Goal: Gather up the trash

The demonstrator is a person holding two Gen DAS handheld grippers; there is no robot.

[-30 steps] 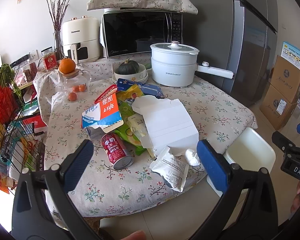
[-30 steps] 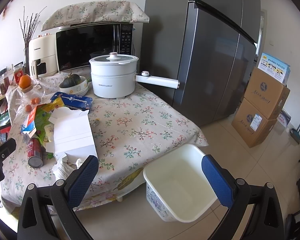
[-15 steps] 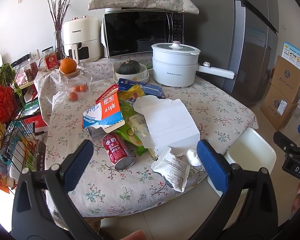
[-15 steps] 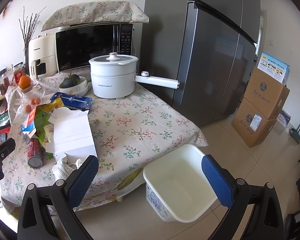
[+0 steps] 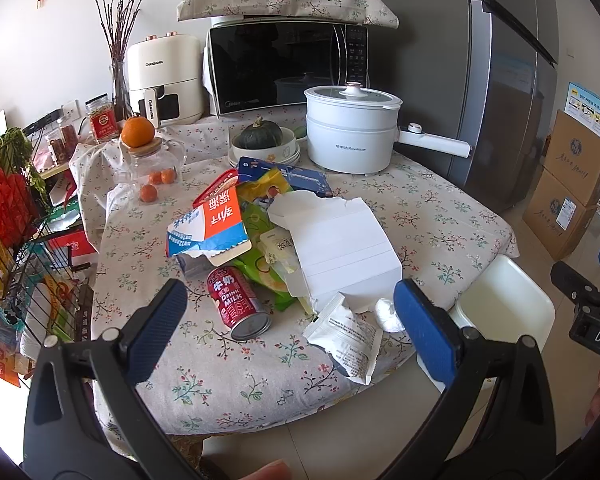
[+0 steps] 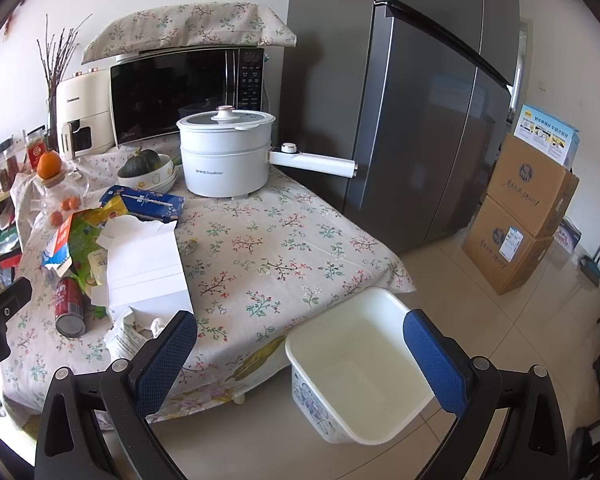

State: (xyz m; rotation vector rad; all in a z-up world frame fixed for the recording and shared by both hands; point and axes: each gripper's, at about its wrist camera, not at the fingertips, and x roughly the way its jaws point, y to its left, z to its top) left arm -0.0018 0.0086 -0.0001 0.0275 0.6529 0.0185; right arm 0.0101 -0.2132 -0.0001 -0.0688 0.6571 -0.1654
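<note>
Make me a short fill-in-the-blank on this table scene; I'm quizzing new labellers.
1. The red milk can lies on its ____.
2. The white bin stands on the ____.
3. Both the left claw and the right claw are ____.
4. The orange sits on a glass jar's ____.

Missing: side; floor; open; lid

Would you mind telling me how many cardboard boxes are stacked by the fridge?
2: the lower box on the floor, the upper box on it. Others may be hidden behind.
</note>
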